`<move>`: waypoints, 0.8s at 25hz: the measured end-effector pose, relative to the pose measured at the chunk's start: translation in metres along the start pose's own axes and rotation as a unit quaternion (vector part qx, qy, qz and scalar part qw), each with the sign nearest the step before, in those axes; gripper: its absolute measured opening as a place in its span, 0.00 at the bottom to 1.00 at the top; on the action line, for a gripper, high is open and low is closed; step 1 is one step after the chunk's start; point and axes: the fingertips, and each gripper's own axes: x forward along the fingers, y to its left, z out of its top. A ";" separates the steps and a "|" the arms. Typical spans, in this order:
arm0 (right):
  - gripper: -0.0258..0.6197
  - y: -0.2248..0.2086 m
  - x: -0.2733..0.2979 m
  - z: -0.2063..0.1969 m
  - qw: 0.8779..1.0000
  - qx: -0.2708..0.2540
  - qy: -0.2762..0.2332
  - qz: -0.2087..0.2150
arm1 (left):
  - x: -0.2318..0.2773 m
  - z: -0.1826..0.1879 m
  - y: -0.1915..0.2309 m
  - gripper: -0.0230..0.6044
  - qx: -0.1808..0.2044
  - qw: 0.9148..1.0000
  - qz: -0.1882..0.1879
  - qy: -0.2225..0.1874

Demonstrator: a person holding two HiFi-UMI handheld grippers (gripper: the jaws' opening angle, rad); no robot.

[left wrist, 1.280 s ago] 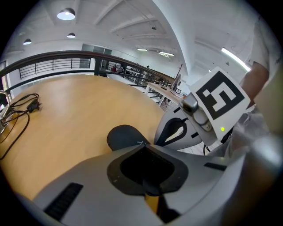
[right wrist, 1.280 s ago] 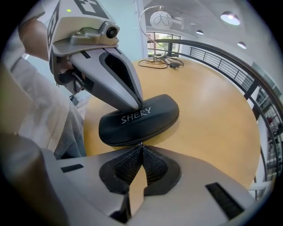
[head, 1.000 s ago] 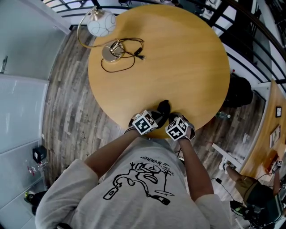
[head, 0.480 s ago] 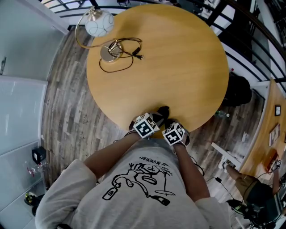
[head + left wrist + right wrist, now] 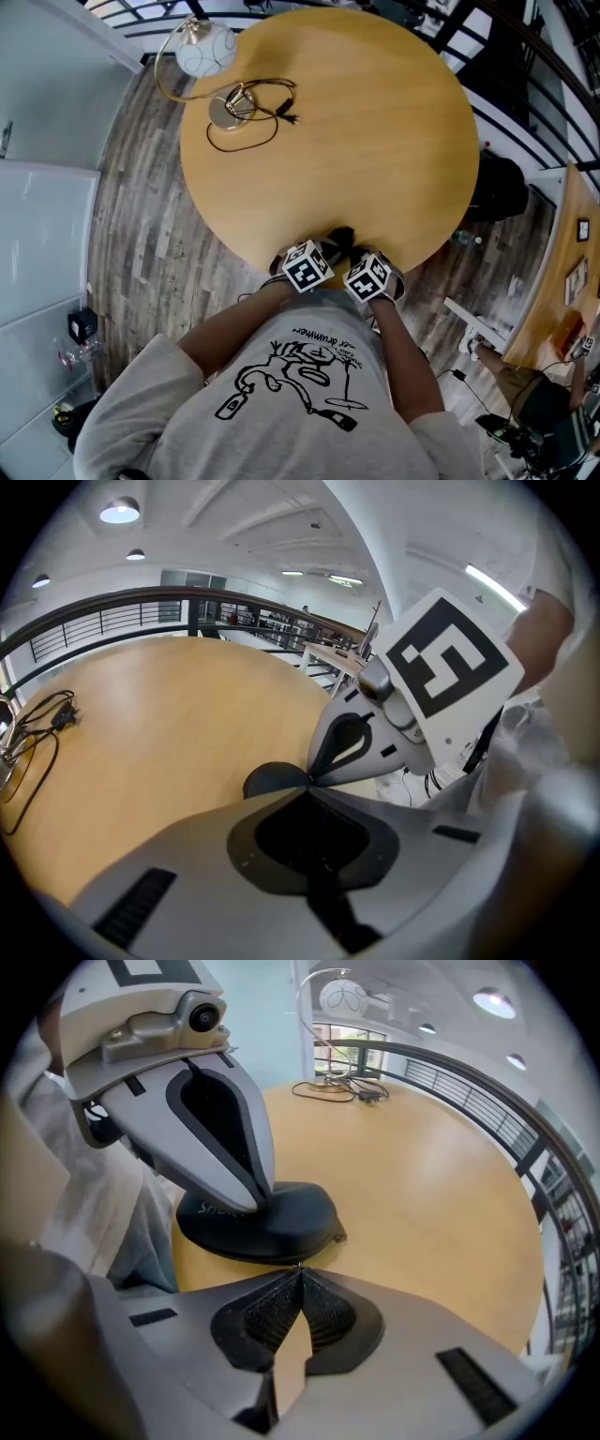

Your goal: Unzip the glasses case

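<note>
Nearest, the right tongs (image 5: 298,1269) are pressed together tip to tip at the near rim of a closed black glasses case (image 5: 281,1224). The case lies at the near edge of a round wooden bench (image 5: 441,1204). A tiny glint sits at the tips; whether it is the zip pull cannot be told. The left tongs (image 5: 307,781), also pressed together, bear on the case's top. To unzip well, the left should probably pin the case while the right draws the pull along the seam, low and steady. Pale lettering on the case begins "Sh"; the rest is hidden. Farthest, a globe lamp (image 5: 208,49) and its black cord (image 5: 349,1093).
</note>
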 end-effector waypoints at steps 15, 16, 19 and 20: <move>0.08 -0.042 0.010 0.043 0.867 -0.495 0.030 -0.053 | 0.002 0.002 -0.002 0.05 -0.016 1.000 -0.011 -0.012; 0.07 -0.041 0.011 0.046 0.849 -0.525 0.030 -0.054 | 0.002 0.001 -0.002 0.05 -0.017 1.000 -0.013 -0.012; 0.08 -0.039 0.015 0.054 0.802 -0.594 0.031 -0.051 | 0.002 0.001 0.000 0.05 -0.019 1.000 -0.016 -0.015; 0.08 -0.038 0.017 0.055 0.793 -0.607 0.031 -0.049 | 0.002 0.001 0.001 0.05 -0.019 1.000 -0.016 -0.016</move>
